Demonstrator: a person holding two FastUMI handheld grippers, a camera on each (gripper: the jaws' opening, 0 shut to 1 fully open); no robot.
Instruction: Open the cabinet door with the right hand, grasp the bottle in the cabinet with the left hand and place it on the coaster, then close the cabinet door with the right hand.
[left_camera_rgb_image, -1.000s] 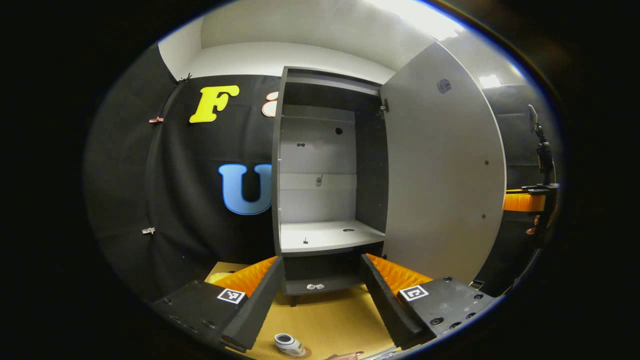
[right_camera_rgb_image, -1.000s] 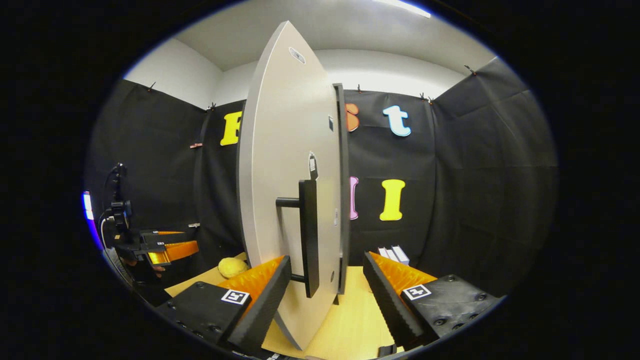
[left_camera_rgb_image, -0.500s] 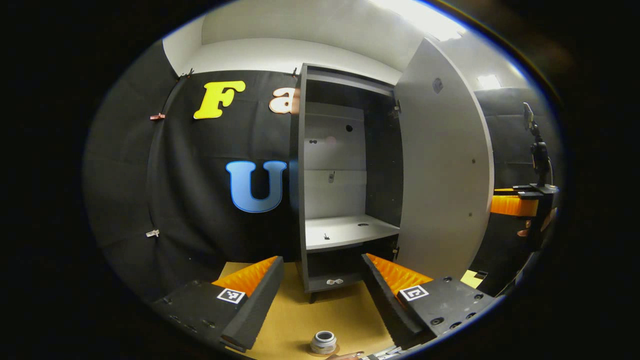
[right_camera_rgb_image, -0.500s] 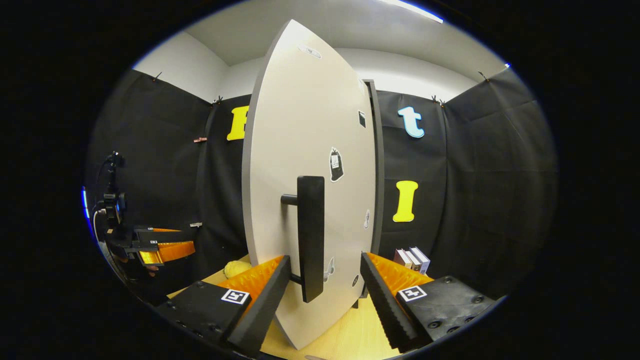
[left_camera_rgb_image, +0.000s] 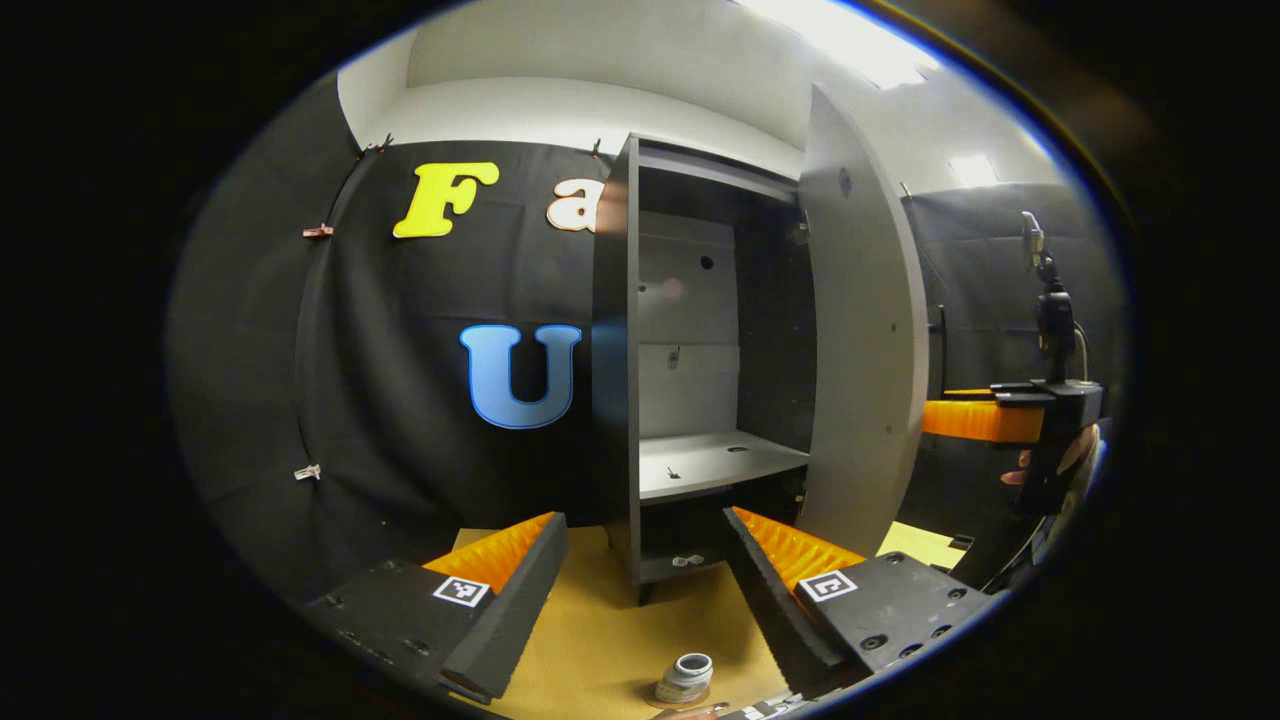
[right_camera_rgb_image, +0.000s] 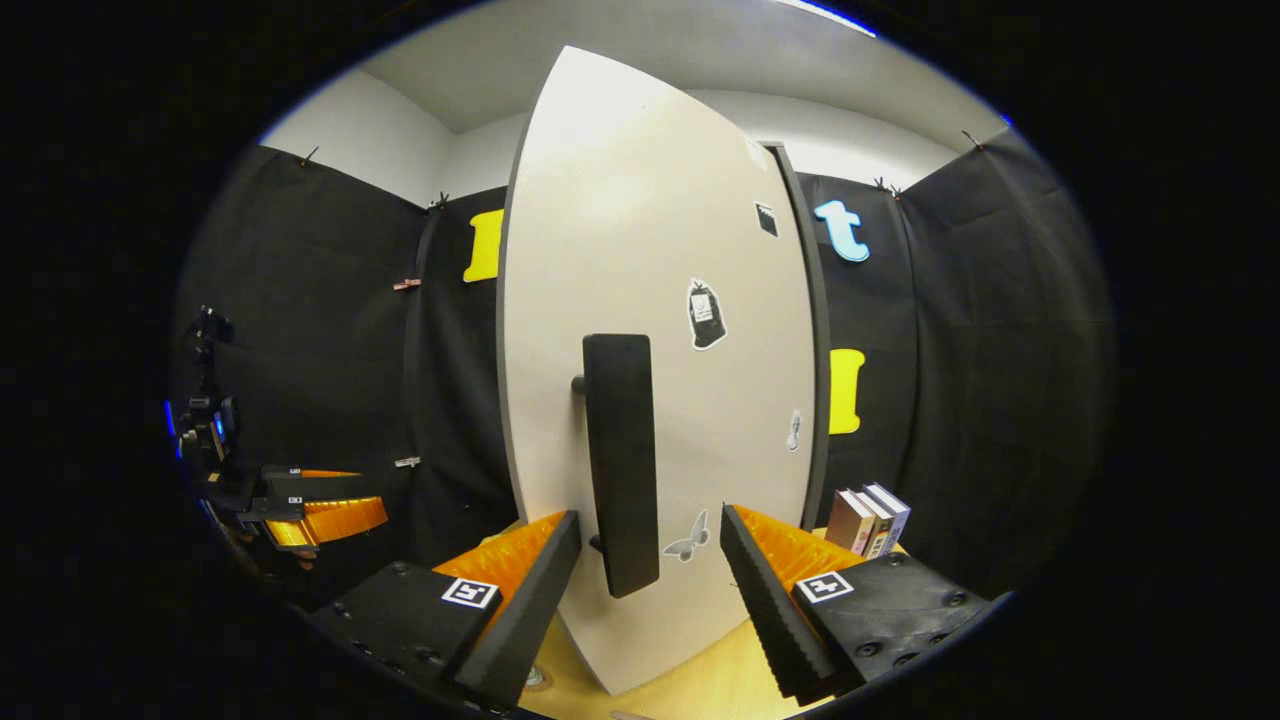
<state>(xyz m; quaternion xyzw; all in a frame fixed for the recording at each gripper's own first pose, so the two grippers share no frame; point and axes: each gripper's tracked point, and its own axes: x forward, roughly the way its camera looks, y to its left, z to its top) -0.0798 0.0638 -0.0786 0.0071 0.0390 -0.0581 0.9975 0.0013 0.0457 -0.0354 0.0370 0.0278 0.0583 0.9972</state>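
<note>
The dark cabinet (left_camera_rgb_image: 620, 400) stands on the wooden table (left_camera_rgb_image: 600, 640), its pale door (left_camera_rgb_image: 860, 350) partly open and its inner shelf (left_camera_rgb_image: 715, 465) bare. A small bottle (left_camera_rgb_image: 686, 677) stands upright on a coaster (left_camera_rgb_image: 655, 703) near the table's front, below and between my left gripper's fingers. My left gripper (left_camera_rgb_image: 645, 520) is open and holds nothing. In the right gripper view the door (right_camera_rgb_image: 680, 400) faces me; its black handle (right_camera_rgb_image: 620, 460) stands between the spread fingers of my open right gripper (right_camera_rgb_image: 650, 516), and neither finger presses on it.
Several books (right_camera_rgb_image: 870, 520) stand to the right of the cabinet. The right gripper (left_camera_rgb_image: 980, 420), held by a hand, shows beyond the door's edge. The left gripper (right_camera_rgb_image: 320, 515) shows far left in the right gripper view. Two small pale items (left_camera_rgb_image: 685, 560) lie on the cabinet's bottom shelf.
The door has swung steadily toward shut, with my right gripper following around its handle. My left gripper has shifted so the cabinet sits farther right; the bottle stays on the coaster.
</note>
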